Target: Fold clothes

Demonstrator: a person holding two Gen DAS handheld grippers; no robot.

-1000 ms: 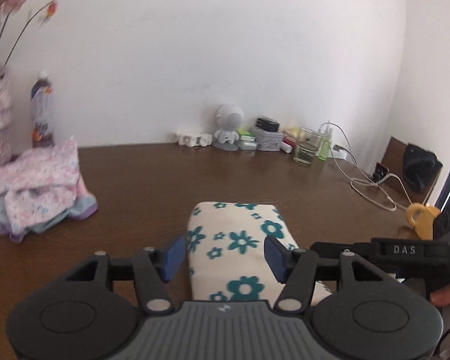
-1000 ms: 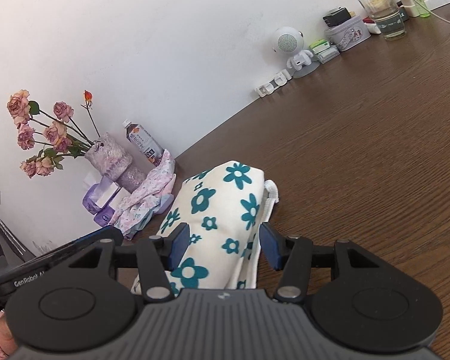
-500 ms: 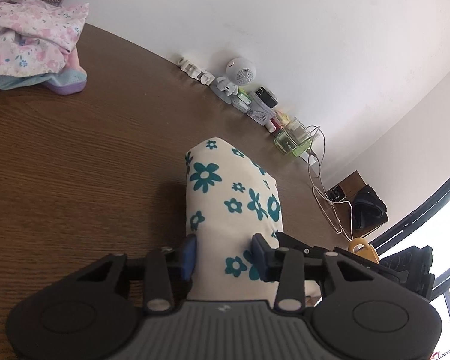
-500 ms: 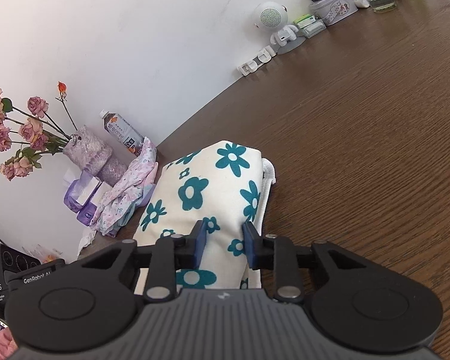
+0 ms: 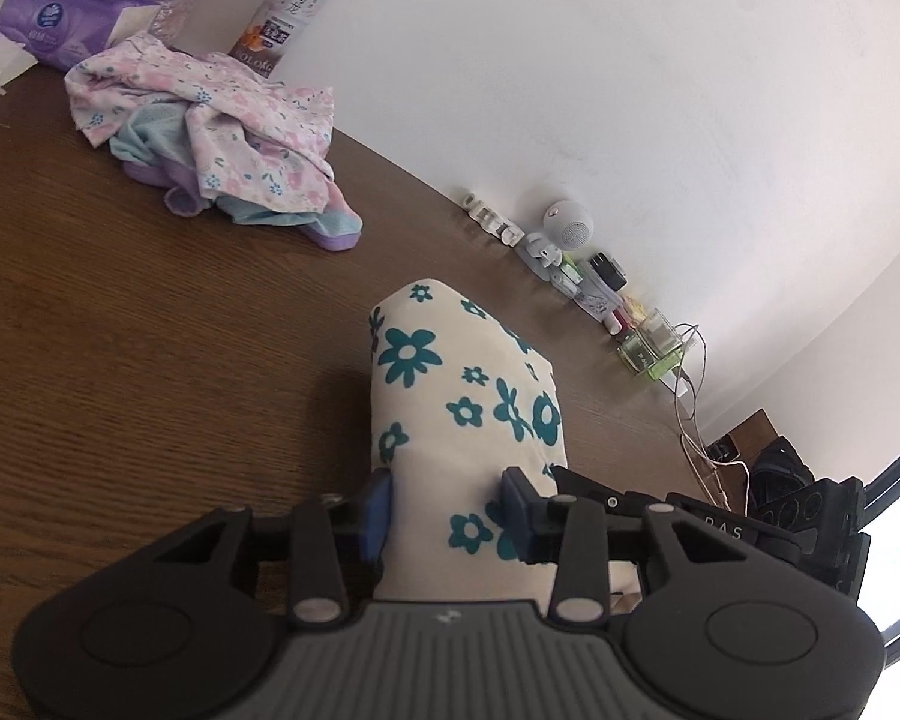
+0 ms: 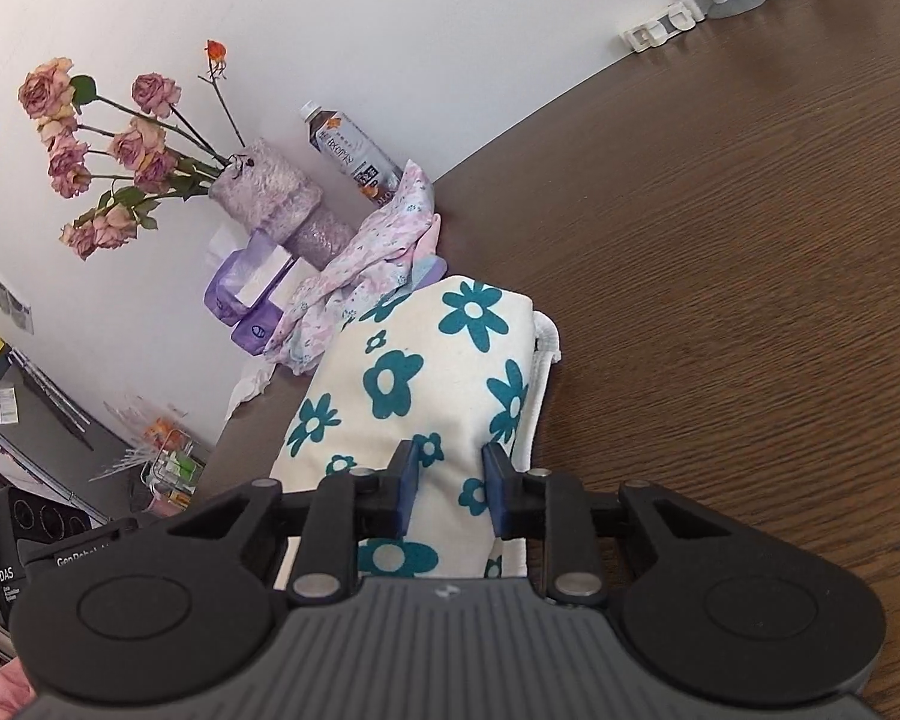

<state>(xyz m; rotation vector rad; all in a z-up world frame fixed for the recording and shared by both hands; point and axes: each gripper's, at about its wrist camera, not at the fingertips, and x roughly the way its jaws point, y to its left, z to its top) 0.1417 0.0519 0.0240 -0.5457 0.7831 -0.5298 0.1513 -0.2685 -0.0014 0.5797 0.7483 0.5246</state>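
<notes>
Pink roses (image 6: 90, 138) only rightward.

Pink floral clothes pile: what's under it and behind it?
Under the pink floral clothes pile, light blue and purple fabric pokes out. Behind it stand a drink bottle and tissue packs. Anything deeper in the pile is covered.

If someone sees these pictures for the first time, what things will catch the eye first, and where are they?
First comes the cream cloth with teal flowers, folded, in the middle of the brown table, gripped at its near end by the left tongs and the right tongs. Next, the crumpled pink floral clothes lie farther back near the wall. The dried roses in a lilac vase stand behind them.
</notes>
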